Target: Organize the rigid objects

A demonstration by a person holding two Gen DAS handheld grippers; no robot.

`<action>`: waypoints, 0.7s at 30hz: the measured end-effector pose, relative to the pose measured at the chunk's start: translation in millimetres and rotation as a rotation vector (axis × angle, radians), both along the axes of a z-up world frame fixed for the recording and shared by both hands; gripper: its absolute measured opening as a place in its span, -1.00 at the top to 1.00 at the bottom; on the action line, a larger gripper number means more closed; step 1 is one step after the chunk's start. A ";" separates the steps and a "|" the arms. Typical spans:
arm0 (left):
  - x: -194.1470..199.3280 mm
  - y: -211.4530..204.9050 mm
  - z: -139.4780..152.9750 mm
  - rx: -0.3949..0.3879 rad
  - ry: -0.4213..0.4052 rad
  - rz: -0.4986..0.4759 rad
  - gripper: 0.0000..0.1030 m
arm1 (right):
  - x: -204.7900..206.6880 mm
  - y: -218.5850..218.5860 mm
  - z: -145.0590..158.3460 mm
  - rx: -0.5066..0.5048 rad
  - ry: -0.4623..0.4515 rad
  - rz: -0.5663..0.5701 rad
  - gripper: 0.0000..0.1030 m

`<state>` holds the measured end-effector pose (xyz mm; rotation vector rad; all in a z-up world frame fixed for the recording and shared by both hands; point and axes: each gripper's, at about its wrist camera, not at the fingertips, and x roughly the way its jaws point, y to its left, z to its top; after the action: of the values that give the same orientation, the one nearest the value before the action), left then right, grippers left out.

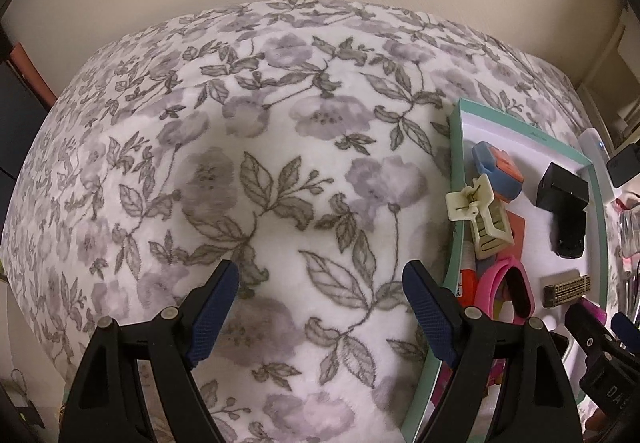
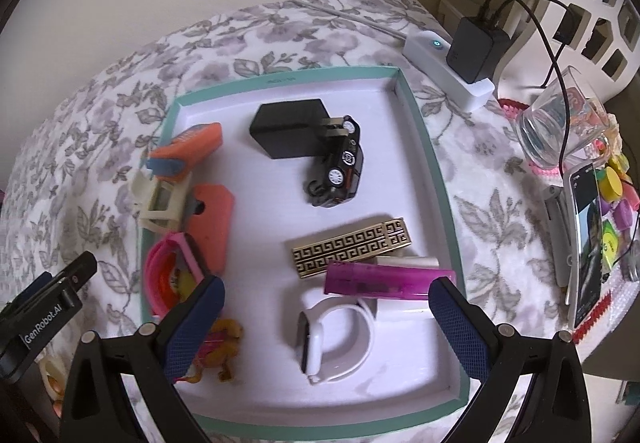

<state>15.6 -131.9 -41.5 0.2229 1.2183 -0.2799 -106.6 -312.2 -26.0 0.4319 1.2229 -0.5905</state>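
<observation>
Teal-rimmed tray holds black charger, toy car, purple lighter.

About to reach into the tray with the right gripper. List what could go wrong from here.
1. The purple lighter lies partly over the gold patterned bar, so the open right gripper could drag both.
2. The white smartwatch sits just beside the lighter and may get bumped.
3. The cream hair claw sits on the teal tray rim; a jolt might tip it out.
</observation>
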 end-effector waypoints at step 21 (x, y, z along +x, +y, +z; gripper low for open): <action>-20.0 49.3 46.4 -0.008 -0.098 -0.005 -0.64 | -2.7 53.0 33.5 -0.029 -0.078 0.068 -1.00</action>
<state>-4.4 -82.6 4.9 0.2300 1.1199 -0.2753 -109.3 -259.2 7.5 0.3838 1.1483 -0.5279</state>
